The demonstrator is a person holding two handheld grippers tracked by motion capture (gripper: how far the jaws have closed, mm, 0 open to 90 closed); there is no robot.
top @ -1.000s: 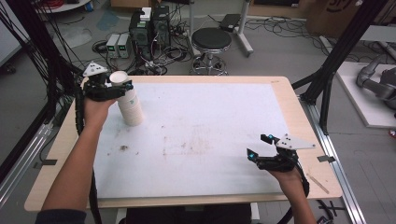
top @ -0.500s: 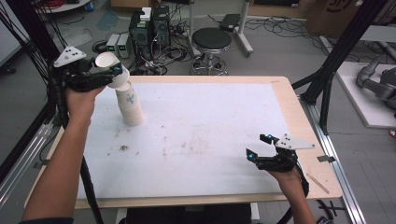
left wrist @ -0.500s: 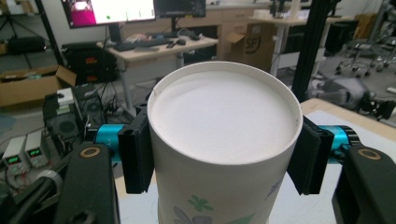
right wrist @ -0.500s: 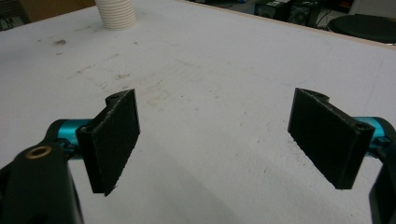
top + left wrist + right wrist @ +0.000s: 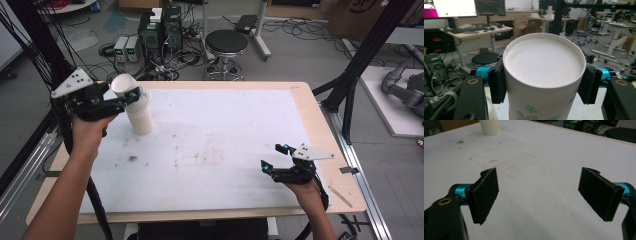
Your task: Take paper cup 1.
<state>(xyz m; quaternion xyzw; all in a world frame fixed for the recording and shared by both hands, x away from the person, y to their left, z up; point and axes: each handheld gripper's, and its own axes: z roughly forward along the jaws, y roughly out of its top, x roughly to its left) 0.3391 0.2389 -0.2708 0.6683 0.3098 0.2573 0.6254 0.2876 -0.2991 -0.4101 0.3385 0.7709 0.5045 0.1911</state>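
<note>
A white paper cup (image 5: 123, 85) with a flower print is upside down and tilted, lifted above a stack of upside-down paper cups (image 5: 140, 118) at the table's far left. My left gripper (image 5: 131, 95) is shut on this cup; in the left gripper view its pads (image 5: 497, 79) press both sides of the cup (image 5: 544, 82), whose flat base faces the camera. My right gripper (image 5: 274, 158) rests low over the table's near right, open with nothing between its jaws (image 5: 544, 195). The cup stack (image 5: 490, 127) stands far off in the right gripper view.
The white table top (image 5: 220, 130) has small brown stains (image 5: 132, 158) near the left. A black stool (image 5: 226, 42), electronics boxes (image 5: 159, 25) and cables lie on the floor beyond the far edge. A black frame post (image 5: 357, 75) stands at the right.
My left gripper has lifted the top cup off the stack, raising and tilting it up to the left. The right gripper has stayed still and open.
</note>
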